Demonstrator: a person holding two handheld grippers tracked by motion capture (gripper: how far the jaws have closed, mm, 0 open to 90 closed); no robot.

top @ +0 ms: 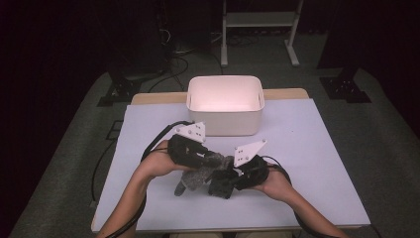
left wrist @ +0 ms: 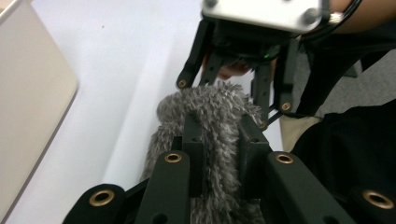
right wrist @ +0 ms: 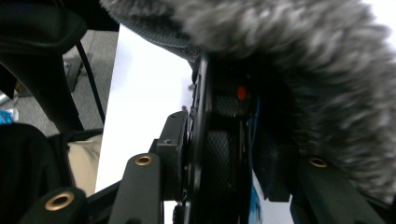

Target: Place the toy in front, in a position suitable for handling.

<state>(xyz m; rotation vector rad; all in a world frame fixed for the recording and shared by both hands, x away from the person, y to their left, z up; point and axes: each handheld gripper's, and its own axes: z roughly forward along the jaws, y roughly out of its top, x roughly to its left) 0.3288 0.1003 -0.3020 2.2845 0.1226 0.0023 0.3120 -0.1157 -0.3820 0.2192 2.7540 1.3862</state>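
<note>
Dark floor and black stands ring the pale table [top: 317,148] where I work, and a white bin [top: 225,105] sits at its far middle, its inside lit pink-white. Both my forearms come in from the near edge and meet just near of that bin, at the table's centre.

My left gripper [top: 210,159] reaches to the right with its grey plate on top. Its jaws are pressed together on a grey furry cover [left wrist: 210,121]; in the left gripper view the fur bulges up between and around the two black pads, squeezed tight. Part of the fur hangs down toward the table on the near-left side [top: 190,181].

My right gripper [top: 229,173] comes in from the right and meets the left one head on. Its jaws are clamped on a black device [right wrist: 219,154] with a small red dot on its side; in the right gripper view the dark body sits between the pads, pressed on both flanks, and the furry cover spreads over its far end. In the high view the black device [top: 220,186] rests just above the table, touching the fur.
</note>
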